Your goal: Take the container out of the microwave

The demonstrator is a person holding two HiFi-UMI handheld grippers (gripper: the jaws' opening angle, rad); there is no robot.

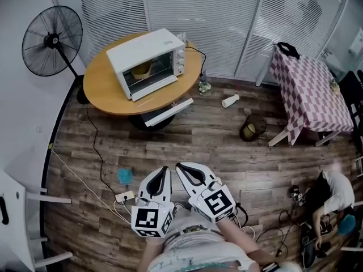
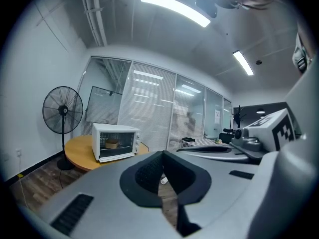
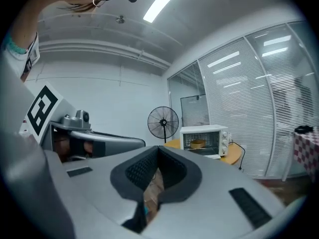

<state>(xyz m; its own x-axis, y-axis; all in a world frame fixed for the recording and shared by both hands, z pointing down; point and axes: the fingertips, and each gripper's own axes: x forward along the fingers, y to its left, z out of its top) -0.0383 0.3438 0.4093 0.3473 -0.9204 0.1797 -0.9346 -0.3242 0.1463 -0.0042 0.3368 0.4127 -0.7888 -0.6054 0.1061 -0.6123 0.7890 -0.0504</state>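
Nearest the person, well short of the microwave, the two grippers are held side by side over the plank floor, both pointing roughly level toward it. The left gripper has its jaws pressed together with nothing between them. Its dark ribbed pads meet along a thin seam. The right gripper is likewise closed and empty, its pads touching at the tips. Both have smooth grey shells, each carrying a cube with black-and-white square markers.

Farther off, the microwave is a white box of glossy metal. Its long axis runs across the round, pale-wood desk. Its dark front faces the grippers, turned slightly toward the left of the head view, and the control knobs sit at its right end.

The container is inside the microwave, near the middle of the cavity. It is a round, tan, bowl-like vessel standing upright with its mouth up, so it has no long axis to speak of.

Left of the microwave stands a black wire-caged fan. To its right, a white cup lies on its side on the floor. Farther right of the microwave is a table under a checked cloth.
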